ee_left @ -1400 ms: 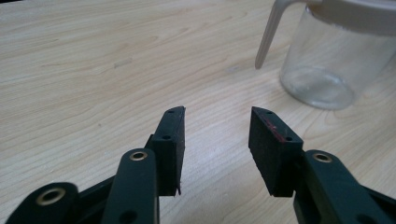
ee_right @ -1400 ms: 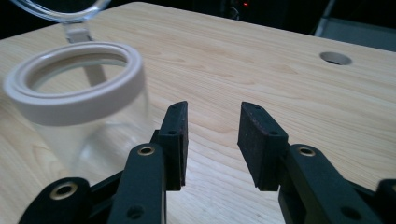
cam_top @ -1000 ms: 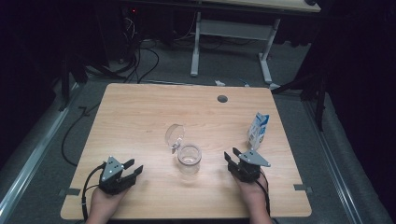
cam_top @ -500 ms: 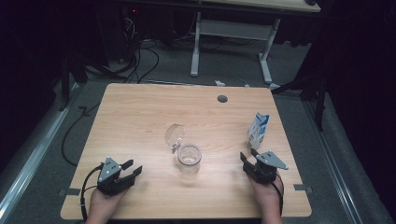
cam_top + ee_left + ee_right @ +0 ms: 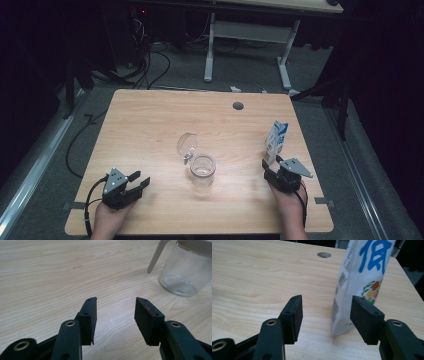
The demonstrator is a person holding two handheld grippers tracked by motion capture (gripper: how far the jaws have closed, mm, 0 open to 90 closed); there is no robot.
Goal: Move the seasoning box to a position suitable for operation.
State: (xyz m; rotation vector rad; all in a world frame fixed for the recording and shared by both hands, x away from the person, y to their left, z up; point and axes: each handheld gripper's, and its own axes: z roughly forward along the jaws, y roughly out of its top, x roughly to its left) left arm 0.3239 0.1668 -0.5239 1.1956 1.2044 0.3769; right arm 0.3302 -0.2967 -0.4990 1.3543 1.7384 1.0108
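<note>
Right gripper view: white milk carton (image 5: 362, 287) with blue print stands upright beyond the released, just-widening right claw (image 5: 325, 317)

Dark lab, wooden table (image 5: 150, 120), floor cables (image 5: 150, 65) (black curtains around)

Each hand carries a black two-jaw gripper. The left gripper (image 5: 137, 182) and the right gripper (image 5: 270, 167) each bear a grey three-cornered plate on top, fixed with small pale screws at its corners. A black cable trails from each body back past the hand. The jaws are flat, rectangular black blocks (each with small screw holes in its side) on black arms with brass-coloured pivot bushings. No sleeves cover the forearms.
</note>
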